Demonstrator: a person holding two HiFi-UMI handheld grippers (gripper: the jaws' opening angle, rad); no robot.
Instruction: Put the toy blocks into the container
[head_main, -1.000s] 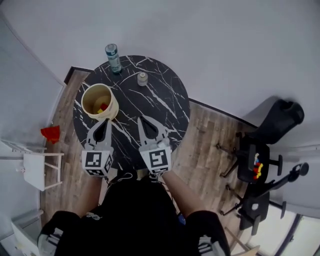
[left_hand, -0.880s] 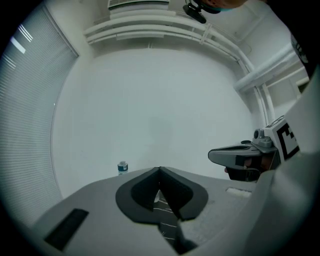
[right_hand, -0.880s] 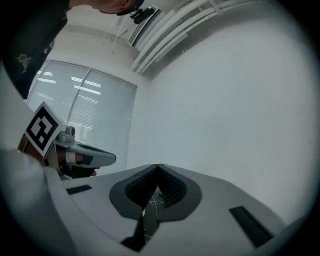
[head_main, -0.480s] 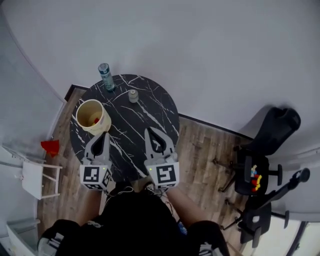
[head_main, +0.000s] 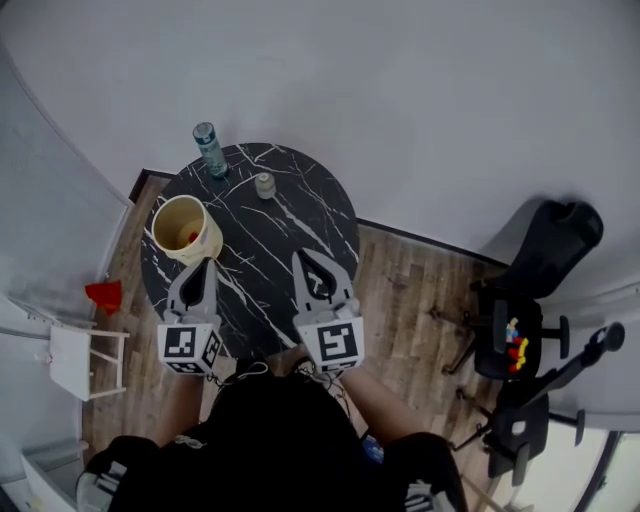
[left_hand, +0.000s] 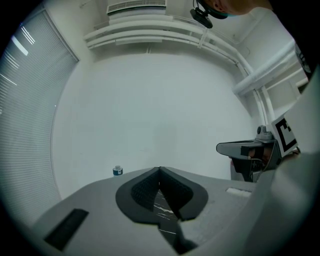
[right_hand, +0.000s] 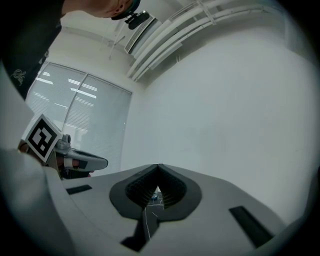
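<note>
Two hand-held grippers hang over the near edge of a round black marble table (head_main: 270, 235). The left gripper (head_main: 203, 263) and right gripper (head_main: 303, 256) both have their jaws pressed together, with nothing between them. A red toy block (head_main: 192, 238) lies inside the cream round container (head_main: 212, 240) at the table's left, just ahead of the left gripper. A teal-labelled clear bottle (head_main: 209, 150) and a small pale jar (head_main: 264, 185) stand at the far side. More coloured blocks (head_main: 515, 340) sit on a black office chair (head_main: 497, 352), well apart to the right.
</note>
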